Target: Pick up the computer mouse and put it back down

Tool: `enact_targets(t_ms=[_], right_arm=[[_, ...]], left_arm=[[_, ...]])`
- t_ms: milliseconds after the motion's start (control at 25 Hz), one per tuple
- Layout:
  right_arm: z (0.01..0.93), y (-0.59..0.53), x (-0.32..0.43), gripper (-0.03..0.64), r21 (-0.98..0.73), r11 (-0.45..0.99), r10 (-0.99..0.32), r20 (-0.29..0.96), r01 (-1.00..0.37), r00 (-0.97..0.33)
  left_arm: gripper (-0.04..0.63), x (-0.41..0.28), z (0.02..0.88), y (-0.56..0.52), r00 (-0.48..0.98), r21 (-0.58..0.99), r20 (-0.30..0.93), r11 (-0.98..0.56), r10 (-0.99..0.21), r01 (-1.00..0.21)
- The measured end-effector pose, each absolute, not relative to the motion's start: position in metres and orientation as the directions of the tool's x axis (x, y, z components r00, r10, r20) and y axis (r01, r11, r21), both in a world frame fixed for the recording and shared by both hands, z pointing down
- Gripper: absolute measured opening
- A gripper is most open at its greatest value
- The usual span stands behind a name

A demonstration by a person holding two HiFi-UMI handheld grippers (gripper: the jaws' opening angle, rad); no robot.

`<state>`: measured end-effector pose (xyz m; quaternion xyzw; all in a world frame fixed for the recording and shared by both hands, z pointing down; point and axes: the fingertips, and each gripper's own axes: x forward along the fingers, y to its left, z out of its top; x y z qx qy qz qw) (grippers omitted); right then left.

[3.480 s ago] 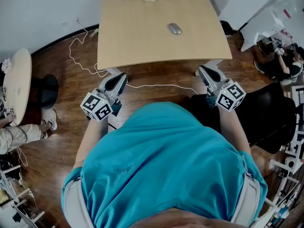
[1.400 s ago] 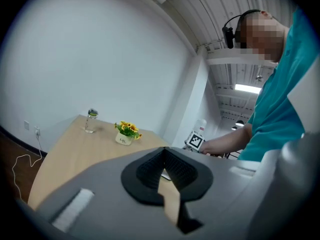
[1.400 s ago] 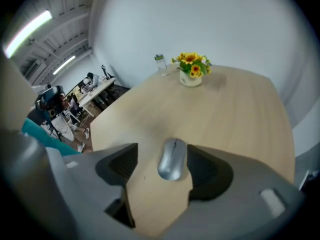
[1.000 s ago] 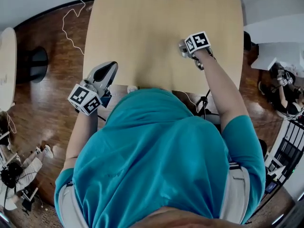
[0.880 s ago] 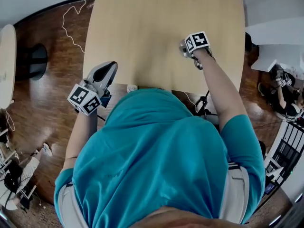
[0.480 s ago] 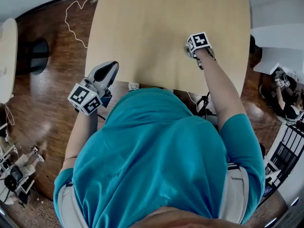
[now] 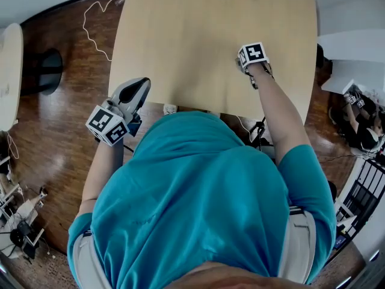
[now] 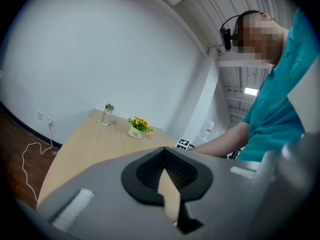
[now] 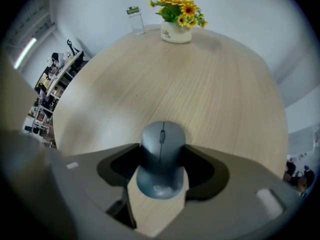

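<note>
The grey computer mouse point(image 9: 161, 154) lies on the light wooden table point(image 7: 180, 41), wheel end away from the camera. My right gripper point(image 9: 161, 171) points straight down over it with one dark pad on each side of the mouse. Its jaws are closing, and the pads stand right at the mouse's flanks without a clear squeeze. In the head view the right gripper point(image 7: 246, 62) and its marker cube hide the mouse. My left gripper point(image 7: 143, 84) hangs off the table's near left corner, holding nothing, its fingertips point(image 8: 164, 156) together with only a thin slit behind them.
A small pot of yellow flowers point(image 9: 176, 31) and a clear bottle point(image 9: 134, 19) stand at the table's far edge. On the wooden floor to the left lie a white cable point(image 7: 90, 29), a black stand base point(image 7: 45, 68) and a round side table point(image 7: 9, 77).
The right gripper has sunk a little onto the mouse; the mouse showed beside the marker cube a second ago and is now hidden under it. The left gripper has stayed put.
</note>
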<state>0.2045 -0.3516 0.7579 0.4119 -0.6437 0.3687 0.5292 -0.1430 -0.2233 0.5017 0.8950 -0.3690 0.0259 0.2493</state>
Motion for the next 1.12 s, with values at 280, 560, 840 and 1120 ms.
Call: enact_targets(t_ms=[280,560,840,1120], right_arm=[[0.746,-0.354,0.204,0.273,-0.08,0.382,-0.17,0.973,-0.921,-0.155],[0.713,-0.352,0.209,0.268,-0.158,0.352,-0.239,0.938,-0.923,-0.252],[0.653,-0.342,0.205,0.267,-0.282,0.342,-0.349,0.847,-0.896,-0.4],[0.565,-0.331,0.2,0.267,-0.371,0.379,-0.492,0.695,-0.848,-0.524]], left_arm=[[0.005,-0.144,0.495,-0.229,0.729,0.421,0.226,-0.61,-0.646,-0.671],[0.005,-0.132,0.487,-0.232,0.746,0.408,0.2,-0.639,-0.635,-0.653],[0.005,-0.116,0.475,-0.241,0.769,0.389,0.169,-0.676,-0.616,-0.626],[0.005,-0.099,0.458,-0.25,0.788,0.364,0.139,-0.709,-0.6,-0.604]])
